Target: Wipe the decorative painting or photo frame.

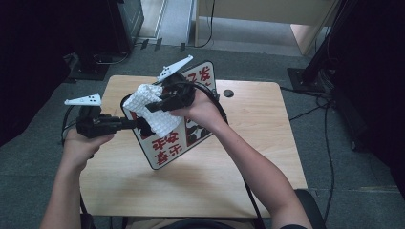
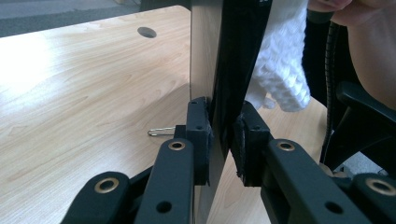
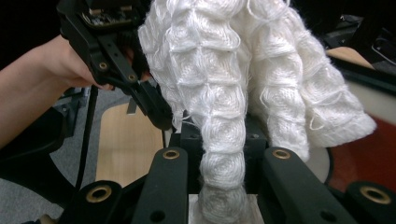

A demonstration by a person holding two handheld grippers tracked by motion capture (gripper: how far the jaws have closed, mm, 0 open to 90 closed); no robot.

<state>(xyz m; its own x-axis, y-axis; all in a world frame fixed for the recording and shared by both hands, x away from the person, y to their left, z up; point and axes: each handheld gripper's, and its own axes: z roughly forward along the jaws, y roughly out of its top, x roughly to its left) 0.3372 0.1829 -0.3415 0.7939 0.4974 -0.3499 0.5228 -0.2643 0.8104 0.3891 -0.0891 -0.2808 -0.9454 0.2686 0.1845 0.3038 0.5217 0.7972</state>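
between the left gripper (image 2: 223, 140) jaws: edge of a flat sign board (image 1: 191, 136), pinched tight, held tilted above the wooden table (image 1: 258, 143). right gripper (image 3: 223, 154) clamps a bunched white knitted cloth (image 3: 224, 93), draped over the board's printed face. board reads stiff, thin, smooth, likely to pivot or slip in an edge grip; take it deeper on the rim. cloth is soft, light, snag-prone; hold by a thick fold.

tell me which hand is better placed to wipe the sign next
Right. Its tongs are shut on the white cloth, which lies against the sign's face. The left tongs are clamped on the sign's edge, holding it tilted off the table, so that hand looks tied up steadying it.
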